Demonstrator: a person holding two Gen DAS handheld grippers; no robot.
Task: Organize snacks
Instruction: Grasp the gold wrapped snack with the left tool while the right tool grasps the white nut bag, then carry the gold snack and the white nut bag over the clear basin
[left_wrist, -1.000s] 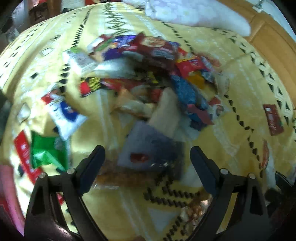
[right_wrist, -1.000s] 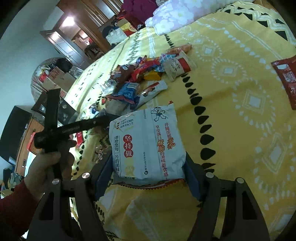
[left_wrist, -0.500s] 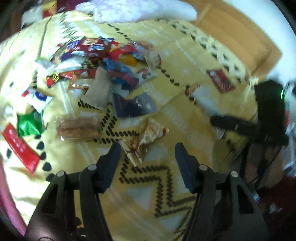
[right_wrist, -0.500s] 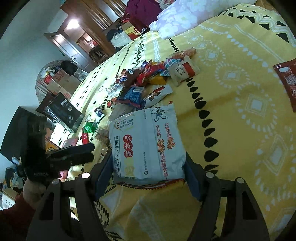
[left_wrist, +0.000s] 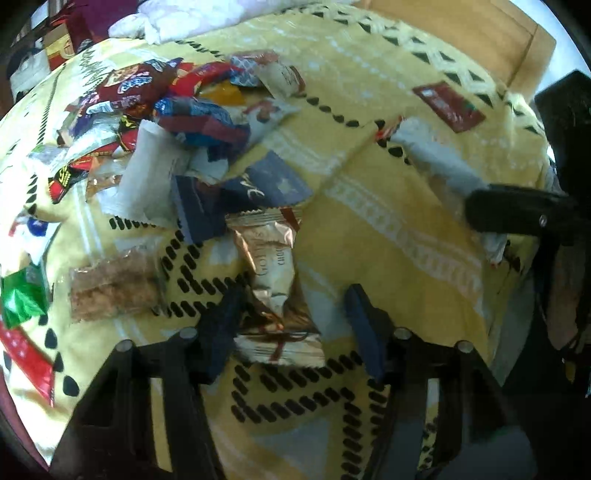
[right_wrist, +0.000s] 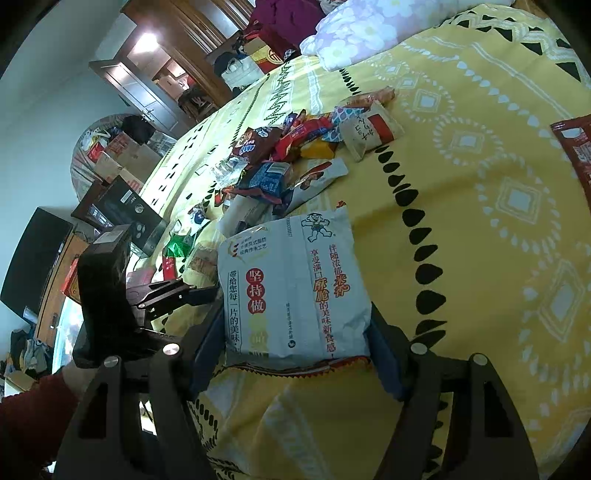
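**A:** why's the right gripper just parked with that big white rice-cracker bag? Both fingers look clamped on the bag's sides, near edge of the yellow bedspread.

**B:** my guess, it's keeping the bag sorted away from the snack pile at the far left while the other hand works.

**A:** and the left gripper?

**B:** its jaws have just been closing around the gold chocolate wrapper. Left finger looks about touching, right one's still apart, so not a real grip yet I reckon. Wrapper lies loose, near side of the pile.
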